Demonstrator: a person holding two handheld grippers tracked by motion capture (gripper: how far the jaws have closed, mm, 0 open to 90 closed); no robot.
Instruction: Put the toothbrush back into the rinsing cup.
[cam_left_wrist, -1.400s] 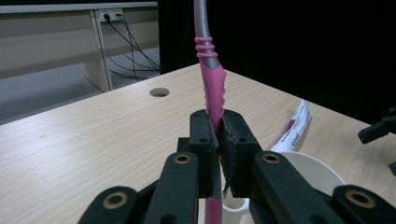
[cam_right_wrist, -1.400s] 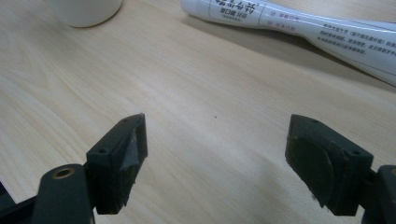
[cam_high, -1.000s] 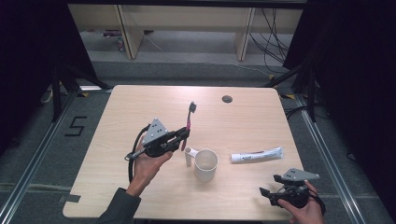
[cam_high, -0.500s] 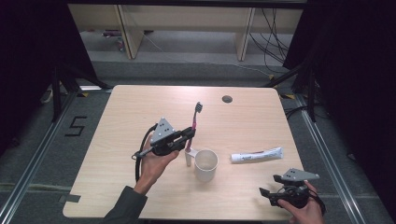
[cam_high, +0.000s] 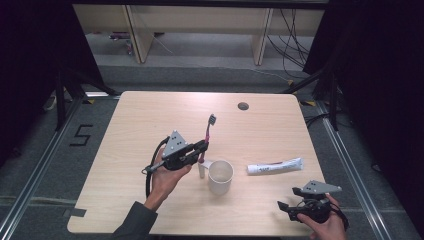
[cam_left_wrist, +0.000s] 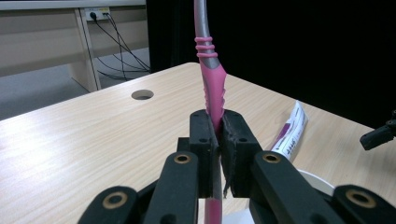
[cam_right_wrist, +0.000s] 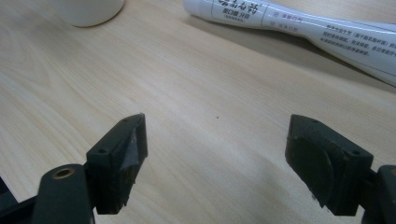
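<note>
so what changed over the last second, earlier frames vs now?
The left hand-held gripper, shut on the toothbrush, moved right toward the cup and tipped the brush more upright, bristle end up. The right hand-held gripper stayed open at the table's near right corner. Cup and toothpaste tube kept their places.

A black "5" on the floor (cam_high: 82, 136) left of the table (toothpaste tube (cam_right_wrist: 299, 23) print too small to read)
</note>
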